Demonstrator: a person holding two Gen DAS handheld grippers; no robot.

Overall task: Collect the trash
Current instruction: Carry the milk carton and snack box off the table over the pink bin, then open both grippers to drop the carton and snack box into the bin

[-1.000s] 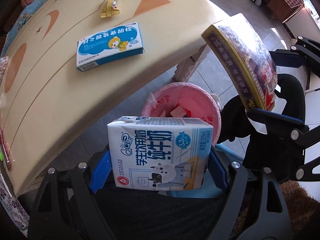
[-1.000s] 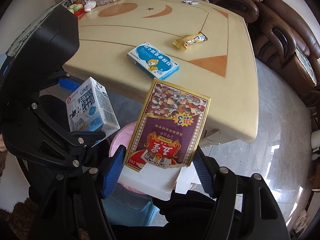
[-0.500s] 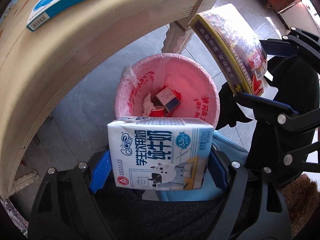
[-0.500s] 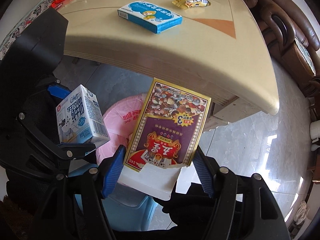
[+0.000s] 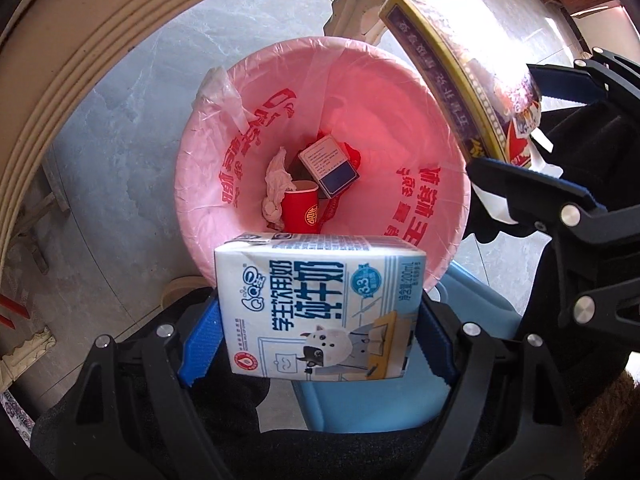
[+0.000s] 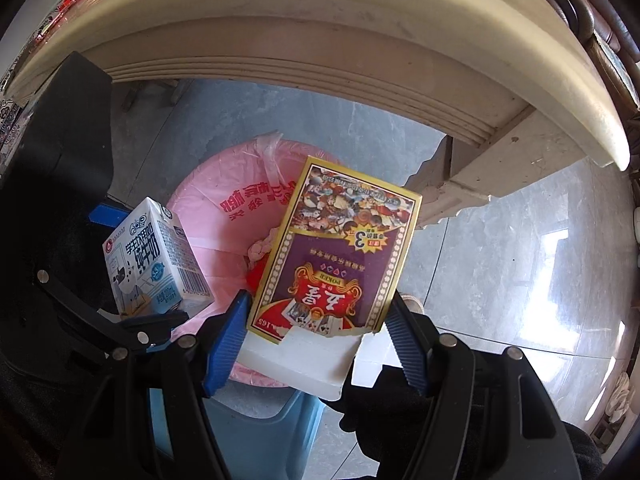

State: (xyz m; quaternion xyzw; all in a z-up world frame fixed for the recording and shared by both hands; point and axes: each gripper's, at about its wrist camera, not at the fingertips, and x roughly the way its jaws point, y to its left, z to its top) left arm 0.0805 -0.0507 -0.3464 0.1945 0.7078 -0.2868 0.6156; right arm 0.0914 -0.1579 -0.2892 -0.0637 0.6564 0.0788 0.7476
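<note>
Left wrist view: left gripper (image 5: 318,344) points down, its blue-padded fingers (image 5: 200,344) pinching a milk carton (image 5: 320,304) by both side faces. Carton sits upside down w/ print facing the cam, hanging over the near rim of the bin liner (image 5: 208,168), a pink bag w/ red print lining a trash bin. Inside the bag, at the bottom: red paper cup (image 5: 300,210) on its side, small card box (image 5: 329,168) w/ a dark-blue end just beside it, crumpled tissue (image 5: 274,184) touching the cup's left. Blue stool (image 5: 472,312) shows behind the carton, near the bin. Upper right: right gripper (image 5: 532,128) holds a poker card box (image 5: 452,72) over the bin's far-right rim. Bench (image 5: 80,40) edge arcs across upper left, its leg above the bin; grey tile floor (image 5: 120,160) below.

Right wrist view: right gripper (image 6: 318,340) fingers (image 6: 228,340) pinch the poker card box (image 6: 340,248) at its lower sides; box is purple and gold, print upside down, torn white flap at the near end. It hangs tilted above the pink liner (image 6: 224,208). Left gripper (image 6: 132,272) at left w/ the milk carton (image 6: 154,256) clamped, also over the liner. Bench (image 6: 320,32) edge curves overhead; floor (image 6: 500,260) glossy at right. Blue stool (image 6: 260,432) at bottom.
</note>
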